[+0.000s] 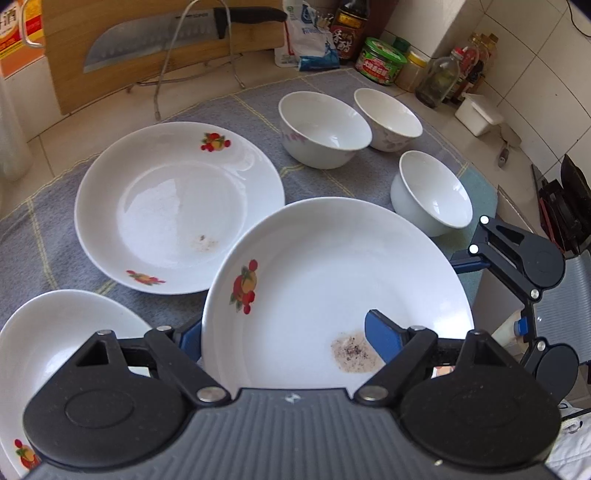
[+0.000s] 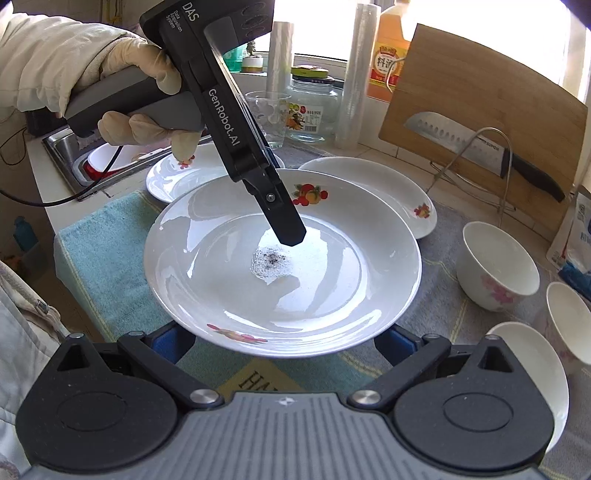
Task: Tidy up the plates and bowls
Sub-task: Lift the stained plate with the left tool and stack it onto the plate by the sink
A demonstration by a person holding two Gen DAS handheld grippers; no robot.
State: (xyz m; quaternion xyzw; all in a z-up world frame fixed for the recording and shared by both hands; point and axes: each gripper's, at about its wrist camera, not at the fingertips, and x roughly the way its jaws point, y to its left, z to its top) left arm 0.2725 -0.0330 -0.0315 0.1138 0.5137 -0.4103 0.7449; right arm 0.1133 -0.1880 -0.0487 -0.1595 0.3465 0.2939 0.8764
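Note:
A white fruit-print plate with a dark crumb stain is lifted above the grey cloth. My left gripper is shut on its near rim, one blue finger on top, the other under it. In the right wrist view the same plate hangs above the cloth with the left gripper's finger across it. My right gripper is open, its fingers spread below the plate's near rim. A second plate lies beyond and a third at the left. Three white bowls stand upright at the back right.
A wire rack, a cutting board and a knife stand at the back. Jars and bottles line the back right corner. A sink lies beyond the teal towel.

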